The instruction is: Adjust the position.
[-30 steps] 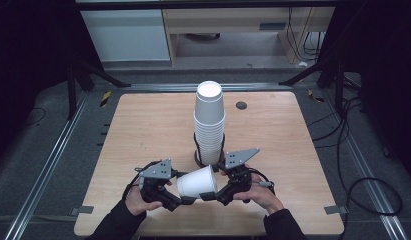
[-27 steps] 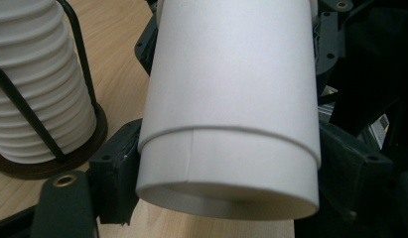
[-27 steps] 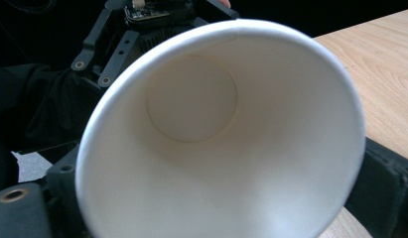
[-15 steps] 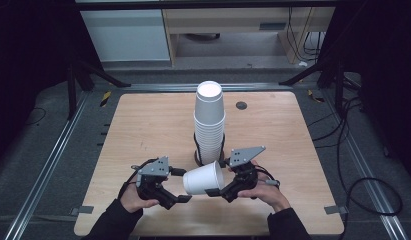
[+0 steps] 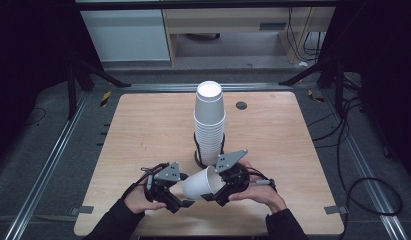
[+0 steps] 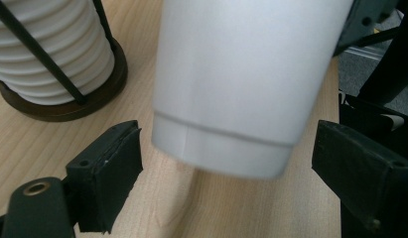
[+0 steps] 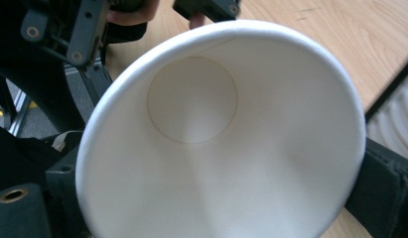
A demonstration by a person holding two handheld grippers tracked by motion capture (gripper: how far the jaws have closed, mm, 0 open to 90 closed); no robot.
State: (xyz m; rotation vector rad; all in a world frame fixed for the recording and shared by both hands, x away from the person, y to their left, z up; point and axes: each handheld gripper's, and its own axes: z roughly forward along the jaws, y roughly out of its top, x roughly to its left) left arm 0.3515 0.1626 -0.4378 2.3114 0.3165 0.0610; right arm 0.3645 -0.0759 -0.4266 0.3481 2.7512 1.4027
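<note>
1. Paper cup (image 5: 199, 183): white, smooth matte wall, tapered, with a faint seam line near its base; it lies roughly sideways between the two grippers, above the table.
2. Right gripper (image 5: 224, 190): its black padded jaws clamp the cup at the rim end. In the right gripper view the wide round mouth (image 7: 226, 144) faces the camera and the flat disc bottom shows deep inside.
3. Left gripper (image 5: 179, 201): its jaws have just been opening and now stand wide. In the left gripper view the cup's narrow base (image 6: 226, 153) sits between the square black pads with clear gaps either side, so no grip.
4. Cup stack (image 5: 209, 125): white nested cups with ribbed rims, upside down in a black wire holder on a dark round base, just beyond both grippers and nearer the right one.
5. Table (image 5: 143, 130): pale wood grain, rounded corners.
6. Both hands come in low from the near edge, forearms angled inward, and the grippers point toward each other, each topped by a grey triangular plate.
</note>
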